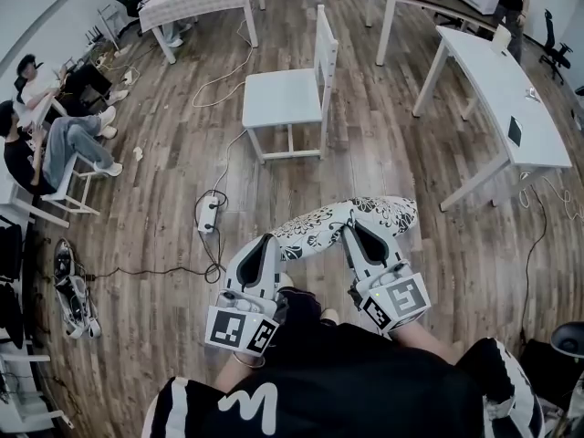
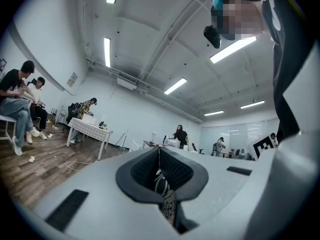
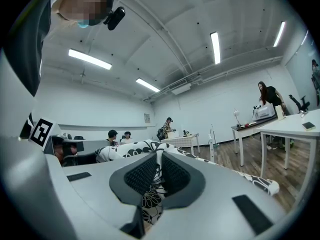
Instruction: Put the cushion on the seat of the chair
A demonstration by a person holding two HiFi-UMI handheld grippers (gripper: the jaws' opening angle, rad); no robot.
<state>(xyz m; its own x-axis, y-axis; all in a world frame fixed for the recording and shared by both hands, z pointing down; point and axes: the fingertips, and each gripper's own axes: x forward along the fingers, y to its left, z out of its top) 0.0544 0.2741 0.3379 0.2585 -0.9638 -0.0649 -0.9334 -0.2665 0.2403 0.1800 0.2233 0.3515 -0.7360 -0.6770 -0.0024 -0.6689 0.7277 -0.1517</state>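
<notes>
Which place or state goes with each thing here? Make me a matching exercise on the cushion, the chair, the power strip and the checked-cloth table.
Things:
1. cushion
2. chair
3. power strip
4. checked-cloth table

Places or states:
A. lies on the floor
B. stands at the far left, beyond the chair
C. clamped by the left hand-held gripper and the right hand-held gripper
D. stands ahead, seat bare

Pairs: 1-C, 2-D, 3-A, 4-B

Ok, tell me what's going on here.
A person holds a gripper in each hand. The left gripper and right gripper are both shut on a black-and-white patterned cushion, held above the wooden floor. The white chair stands ahead, its seat bare; the cushion isn't on it yet.
</notes>
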